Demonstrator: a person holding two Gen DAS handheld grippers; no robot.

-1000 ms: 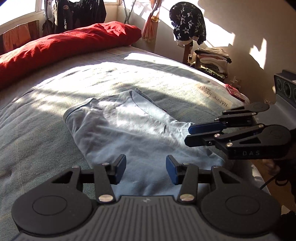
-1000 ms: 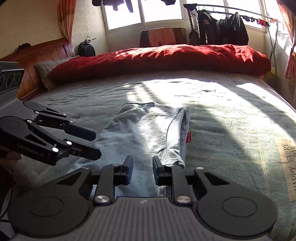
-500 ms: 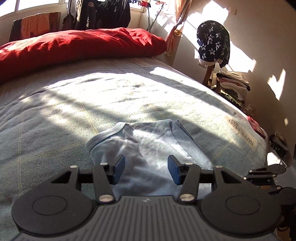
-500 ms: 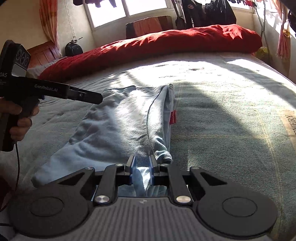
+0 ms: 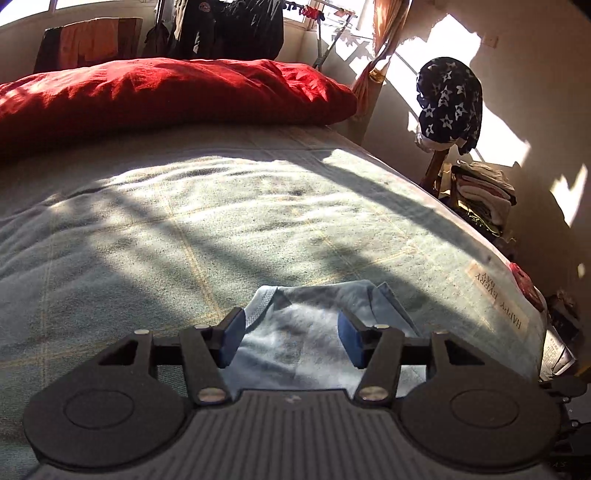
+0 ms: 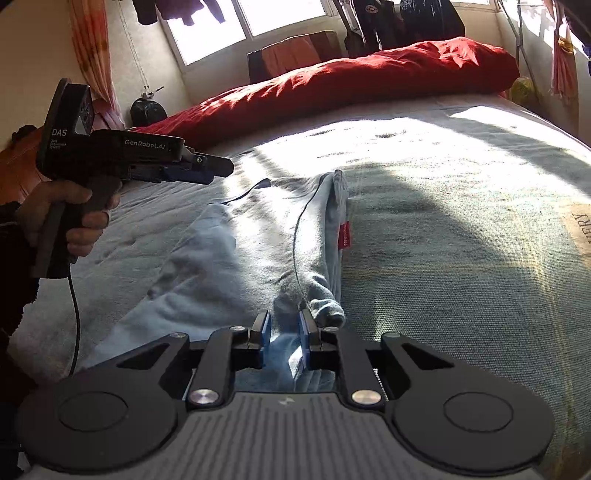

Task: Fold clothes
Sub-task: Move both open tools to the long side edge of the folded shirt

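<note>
A light blue T-shirt (image 6: 236, 251) lies lengthwise on the grey bedspread (image 6: 443, 240), folded narrow, with a red tag on its right edge. In the left wrist view its collar end (image 5: 306, 321) lies just under my fingers. My left gripper (image 5: 290, 338) is open, hovering over the collar end; it also shows in the right wrist view (image 6: 207, 170), held above the shirt's far left side. My right gripper (image 6: 282, 338) has its jaws narrowed around the near hem of the shirt, with cloth between the pads.
A red duvet (image 5: 166, 92) lies along the far side of the bed. A chair with a star-patterned garment (image 5: 448, 99) and stacked clothes (image 5: 484, 192) stands right of the bed. Dark clothes hang on a rack (image 6: 402, 18) by the window.
My left gripper has moved forward to the collar end, staying open. My right gripper has dropped to the near hem and narrowed its jaws around the cloth.
</note>
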